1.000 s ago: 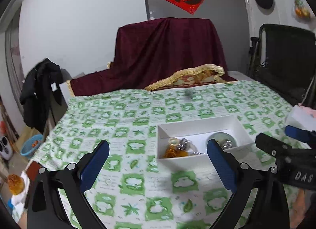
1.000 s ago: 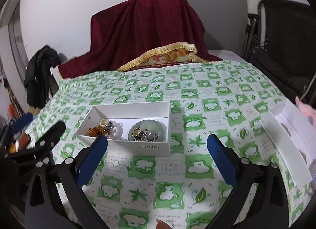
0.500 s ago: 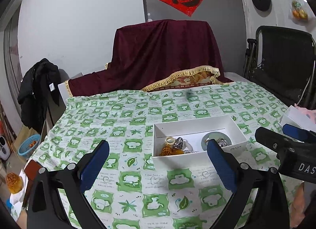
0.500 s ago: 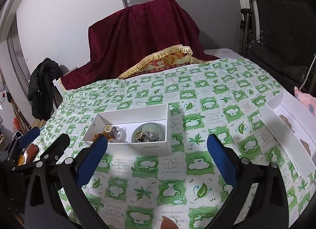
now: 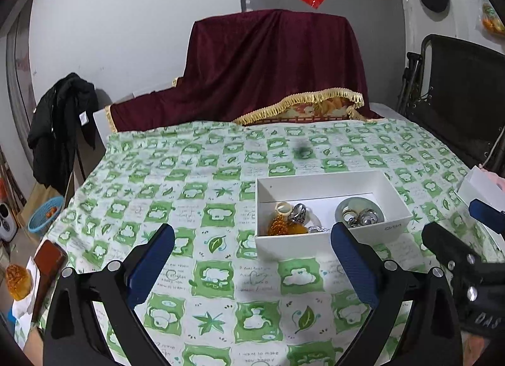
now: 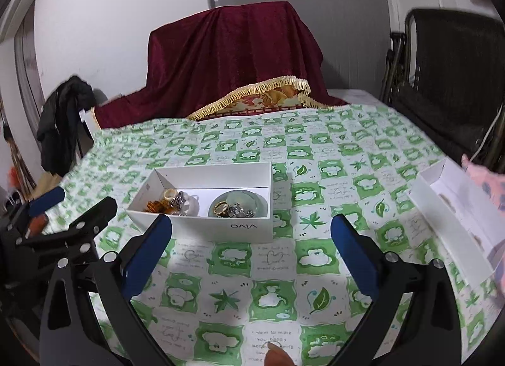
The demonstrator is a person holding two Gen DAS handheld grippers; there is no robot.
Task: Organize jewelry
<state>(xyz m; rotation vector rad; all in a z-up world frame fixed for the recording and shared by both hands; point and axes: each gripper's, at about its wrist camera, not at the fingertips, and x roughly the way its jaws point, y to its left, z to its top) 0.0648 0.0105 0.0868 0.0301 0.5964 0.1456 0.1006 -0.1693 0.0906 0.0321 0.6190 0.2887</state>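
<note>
Both tools, left (image 5: 252,258) and right (image 6: 251,254), hang wide and empty, because the box (image 6: 221,227) at 12 o'clock waits for sorting.

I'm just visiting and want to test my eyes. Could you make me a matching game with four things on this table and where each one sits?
1. white box
2. small round dish
3. amber beads
4. open white lid

a. box's left end
b. table's right edge
c. middle of the green tablecloth
d. box's right end

Pairs: 1-c, 2-d, 3-a, 4-b
</note>
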